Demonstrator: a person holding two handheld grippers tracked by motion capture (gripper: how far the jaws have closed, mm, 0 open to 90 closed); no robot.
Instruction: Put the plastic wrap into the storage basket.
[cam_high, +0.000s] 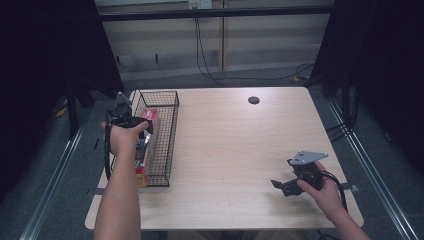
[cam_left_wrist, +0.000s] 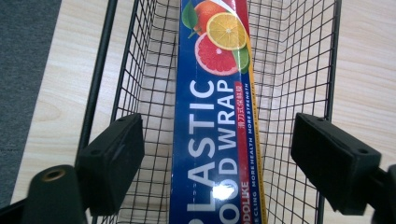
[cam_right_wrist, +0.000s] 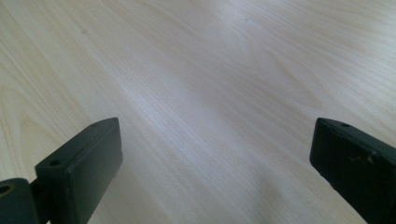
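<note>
While the left gripper hangs over the black wire basket at the table's left edge, its 2 jaws stand wide apart, one on either side of the plastic wrap box, and neither appears to touch it. That long blue box with the citrus print lies lengthwise in the basket, resting on the mesh floor roughly midway between the 2 long walls. From the high view the person's left hand sits directly above it.

To take the box cleanly, I would say the gripper should come straight down with the jaws kept parallel to the long sides, so both pads meet the flat cardboard faces together. There looks to be room between the box and each wire wall, but not much; a tilted descent could snag a jaw tip in the mesh. Closing near the box's middle should keep it from drooping at one end once lifted. A light squeeze seems wise, since thin cardboard dents easily.

The right gripper rests low near the table's front right corner, jaws also apart, over bare wood, holding nothing.
</note>
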